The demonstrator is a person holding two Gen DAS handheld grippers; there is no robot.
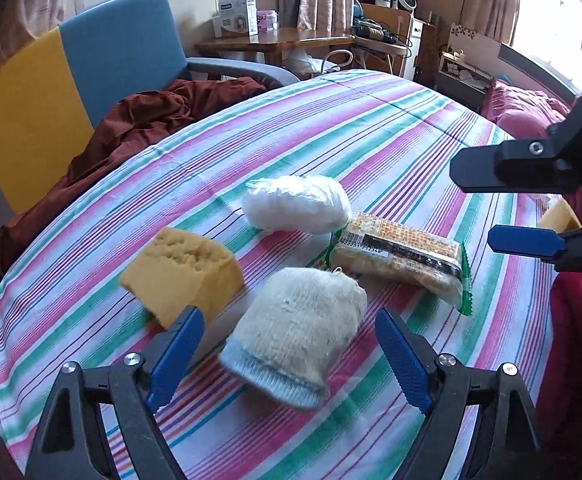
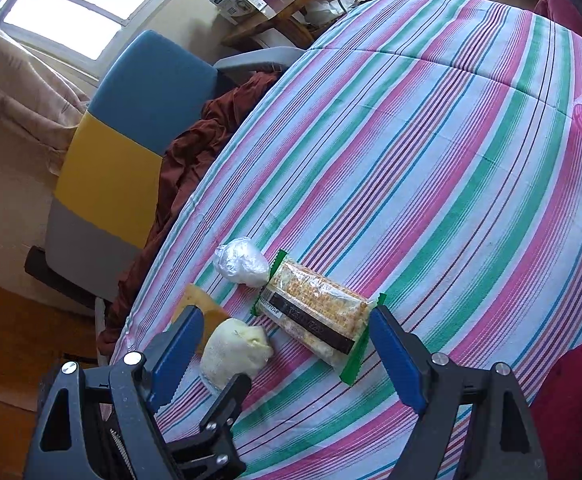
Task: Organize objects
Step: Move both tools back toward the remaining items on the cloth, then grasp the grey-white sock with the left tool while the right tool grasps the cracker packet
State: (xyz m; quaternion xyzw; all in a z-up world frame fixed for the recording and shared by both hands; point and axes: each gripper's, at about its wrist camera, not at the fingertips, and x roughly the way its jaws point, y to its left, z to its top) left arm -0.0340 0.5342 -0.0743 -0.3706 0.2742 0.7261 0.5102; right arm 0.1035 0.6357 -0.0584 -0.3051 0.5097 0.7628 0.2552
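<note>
Left hand-held gripper (image 1: pixel 287 354): my jaws gape around the fuzzy cream knitted mitt (image 1: pixel 297 330), not pressing.
Right hand-held gripper (image 2: pixel 287 354): mine, open, empty, above the green-edged cracker packet (image 2: pixel 317 318).

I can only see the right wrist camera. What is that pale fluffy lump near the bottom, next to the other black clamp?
Observer: It's a fluffy mitt. The left wrist view shows a grey-blue knitted cuff on its near end.
Operator: Is that other clamp gripping it?
Observer: No. The left gripper is open. Its fingers sit on either side of the mitt, with a gap on each side.
Operator: And the yellow thing that's half hidden at my lower left?
Observer: That's a thick sponge wedge with a pitted top, lying just left of the mitt.
</note>
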